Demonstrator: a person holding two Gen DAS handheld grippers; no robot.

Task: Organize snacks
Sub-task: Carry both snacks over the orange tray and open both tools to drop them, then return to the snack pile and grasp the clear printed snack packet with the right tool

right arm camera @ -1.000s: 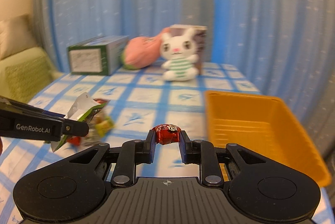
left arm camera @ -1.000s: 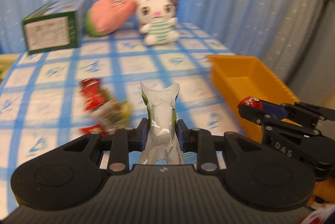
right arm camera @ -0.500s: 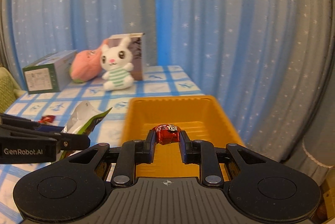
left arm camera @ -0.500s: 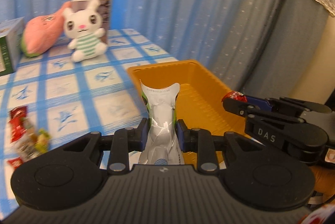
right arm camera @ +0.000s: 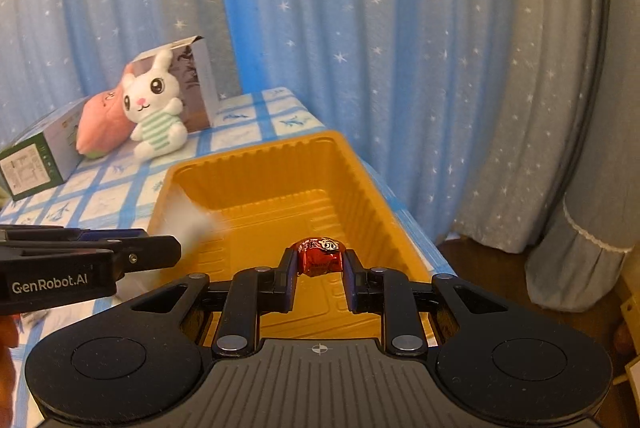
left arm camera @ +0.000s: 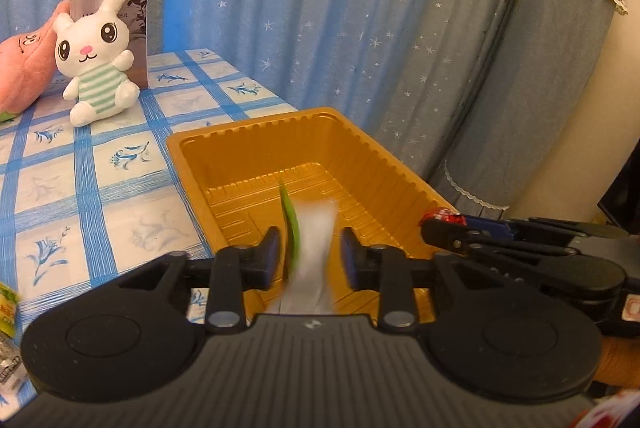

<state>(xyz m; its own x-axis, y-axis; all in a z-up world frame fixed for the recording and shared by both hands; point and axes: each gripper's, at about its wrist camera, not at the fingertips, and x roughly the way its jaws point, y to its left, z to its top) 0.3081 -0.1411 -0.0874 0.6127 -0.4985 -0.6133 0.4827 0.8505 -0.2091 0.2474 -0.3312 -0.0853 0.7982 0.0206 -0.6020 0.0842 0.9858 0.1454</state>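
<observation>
Both tools are matte black plastic. The left gripper [left arm camera: 307,254] has a ribbed grey-black deck with a small crosshair mark, two round discs at its sides, silver rivets on its linkage bars and blue-edged pads. The right gripper [right arm camera: 320,268] is built alike. Seen side-on, one bears white "GenRobot.AI" lettering, the other a red-outlined label.

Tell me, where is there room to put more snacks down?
The orange tray has a bare floor between its ribbed walls. The checked tablecloth is bare between the tray and the white bunny. It's crowded at the back, where the bunny, pink plush and green box sit close together.
</observation>
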